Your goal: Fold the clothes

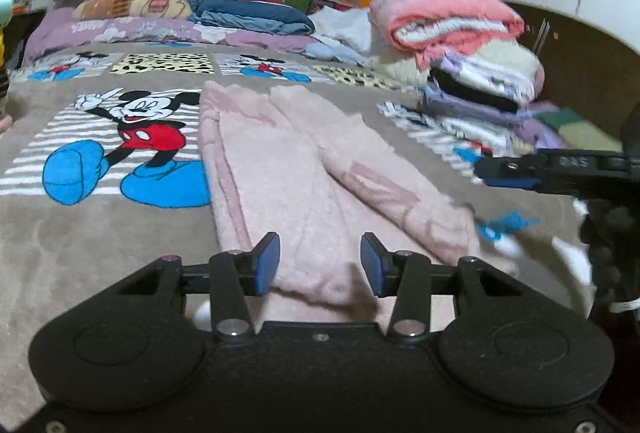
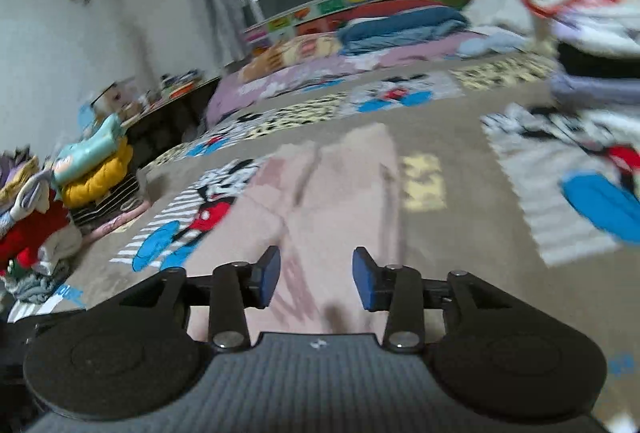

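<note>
Pink fleece trousers [image 1: 304, 169] lie flat on the cartoon-mouse blanket [image 1: 100, 233] that covers the bed, and serve as landmark. Left of them sits a big printed mouse [image 1: 140, 129]. Over their near edge hovers the left claw [image 1: 320, 269], its blue pads parted, gripping nothing. Right of the trousers, the right claw [image 1: 504, 173] enters from the side; seen from its own camera [image 2: 316, 279] its jaws stand apart and empty above the trousers [image 2: 336, 193]. Beyond it, right of the trousers, rises a stack of folded clothes [image 1: 460, 45].
</note>
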